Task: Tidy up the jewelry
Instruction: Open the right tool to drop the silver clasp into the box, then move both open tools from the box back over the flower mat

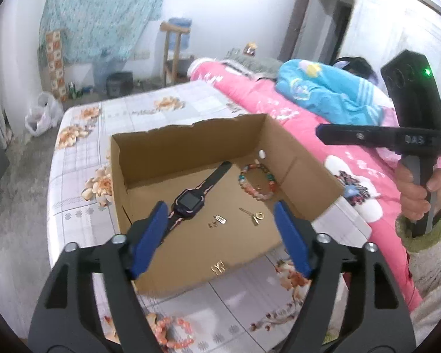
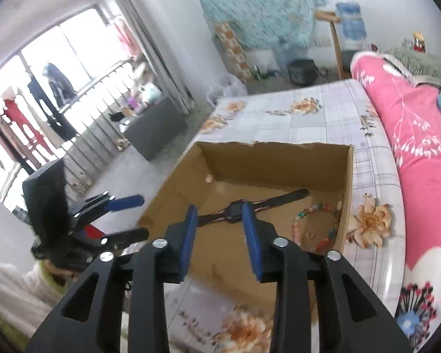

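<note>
An open cardboard box [image 1: 297,161] sits on a floral bedsheet. Inside lie a black smartwatch [image 1: 188,200], a multicoloured bead bracelet [image 1: 257,181], small gold clips [image 1: 217,220], a gold pin with a ring [image 1: 254,214] and a gold clasp [image 1: 217,267]. My left gripper [image 1: 220,229] is open and empty above the box's near edge. An orange bead bracelet [image 1: 173,332] lies on the sheet below it. In the right wrist view, my right gripper [image 2: 220,226] is open and empty over the box [image 2: 348,194], above the watch [image 2: 235,210] and left of the bracelet [image 2: 314,226].
A pink quilt [image 1: 250,94] and blue clothing [image 1: 323,91] lie on the bed right of the box. The right gripper's black handle [image 1: 414,135] is at the right in the left wrist view. The bed edge and grey floor [image 1: 17,191] are at left.
</note>
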A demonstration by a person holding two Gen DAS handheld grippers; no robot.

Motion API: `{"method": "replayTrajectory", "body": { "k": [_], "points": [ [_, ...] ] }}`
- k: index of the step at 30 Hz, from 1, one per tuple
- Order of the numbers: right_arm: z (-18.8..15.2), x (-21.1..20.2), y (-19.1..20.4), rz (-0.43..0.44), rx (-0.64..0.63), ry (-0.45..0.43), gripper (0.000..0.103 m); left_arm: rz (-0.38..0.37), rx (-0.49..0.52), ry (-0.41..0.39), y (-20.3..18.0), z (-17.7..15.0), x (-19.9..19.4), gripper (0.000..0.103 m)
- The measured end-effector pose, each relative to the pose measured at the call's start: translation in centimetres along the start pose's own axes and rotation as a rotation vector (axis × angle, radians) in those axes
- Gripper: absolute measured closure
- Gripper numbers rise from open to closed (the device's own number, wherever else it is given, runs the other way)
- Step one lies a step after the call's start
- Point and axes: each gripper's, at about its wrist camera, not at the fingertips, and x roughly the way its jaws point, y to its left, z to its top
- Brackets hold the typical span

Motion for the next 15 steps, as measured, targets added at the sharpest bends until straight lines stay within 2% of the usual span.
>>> {"method": "replayTrajectory", "body": {
  "k": [3, 6, 11, 15],
  "points": [
    [-2.8, -1.6, 1.0, 0.046, 0.001, 0.01, 0.06, -0.036, 0.017, -0.015, -1.0, -1.3, -1.4, 0.019],
    [-6.1, -1.8, 1.1, 0.038, 0.029, 0.034, 0.058, -0.079, 0.039, 0.004, -2.1, -3.3, -2.2, 0.015],
    [-10.9, 0.3, -0.8, 0.012, 0.159, 0.093, 0.058, -0.076, 0.036, 0.1, -3.3, -7.2, 0.1, 0.013],
    [-13.8, 3.0, -2.2, -0.129, 0.224, 0.152, 0.058, -0.013, 0.015, 0.21, -3.9, -10.0, 3.9, 0.013]
  ]
}}
